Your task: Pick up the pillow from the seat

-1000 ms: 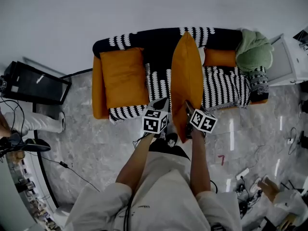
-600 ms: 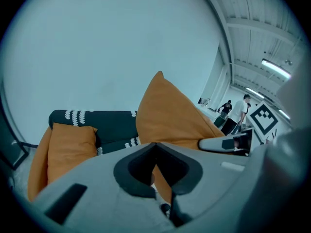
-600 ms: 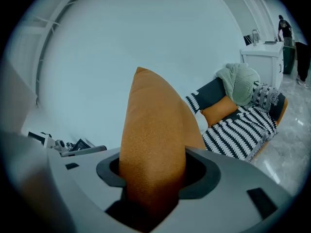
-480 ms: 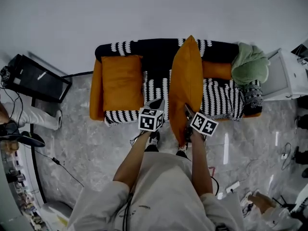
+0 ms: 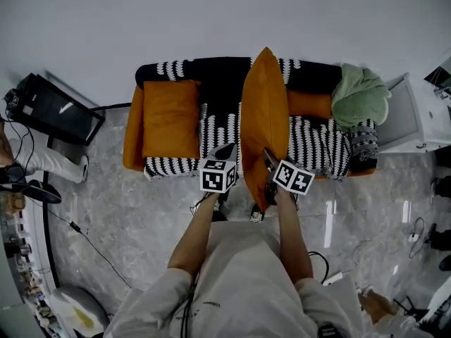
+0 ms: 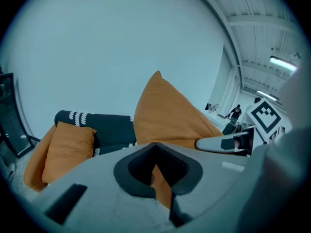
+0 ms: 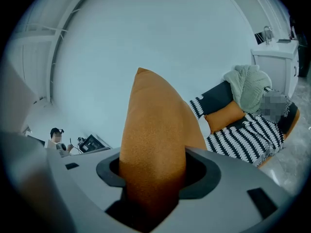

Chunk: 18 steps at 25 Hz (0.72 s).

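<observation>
A large orange pillow (image 5: 263, 122) hangs upright in front of the sofa seat (image 5: 317, 143), held off the cushions. My right gripper (image 5: 270, 162) is shut on its lower right edge, and the thick fabric (image 7: 153, 130) fills the gap between the jaws of that gripper (image 7: 153, 178). On the pillow's lower left side, my left gripper (image 5: 230, 152) pinches a thin fold. In the left gripper view the pillow (image 6: 165, 115) rises just behind my left gripper (image 6: 156, 171), with orange cloth showing in the narrow slit between its jaws.
The orange sofa carries a black-and-white striped throw (image 5: 218, 129), a second orange pillow (image 5: 169, 118) at its left end, a smaller one (image 5: 308, 104) and a green blanket (image 5: 359, 94) at its right end. A white cabinet (image 5: 409, 115) stands right, a black case (image 5: 53, 111) left. Cables cross the floor.
Both grippers have lifted the pillow and drawn it back from the sofa. Its top now stands above the backrest in the head view, and it has shifted slightly left.
</observation>
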### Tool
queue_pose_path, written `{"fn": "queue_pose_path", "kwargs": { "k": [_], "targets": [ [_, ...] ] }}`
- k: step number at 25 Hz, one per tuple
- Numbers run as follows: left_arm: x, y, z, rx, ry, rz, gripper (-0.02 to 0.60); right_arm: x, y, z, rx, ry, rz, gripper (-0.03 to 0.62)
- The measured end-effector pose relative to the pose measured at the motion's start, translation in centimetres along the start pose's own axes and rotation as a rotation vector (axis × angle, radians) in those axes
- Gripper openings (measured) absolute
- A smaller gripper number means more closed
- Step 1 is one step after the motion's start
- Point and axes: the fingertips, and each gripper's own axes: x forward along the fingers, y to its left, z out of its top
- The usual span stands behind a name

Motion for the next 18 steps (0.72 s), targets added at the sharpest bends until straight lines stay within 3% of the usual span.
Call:
{"fn": "queue_pose_path", "kwargs": {
  "k": [10,18],
  "targets": [
    [0.4,-4.8,-1.6,-0.024,-0.023,0.041,0.008,-2.3,-3.5,-0.6,-0.037,0.032,0.006,0.255],
    [0.5,-5.7,-3.5,-0.038,-0.001,0.060,0.008,-1.1,-5.3,-2.2,-0.054,0.055,-0.040,0.255]
  ]
}}
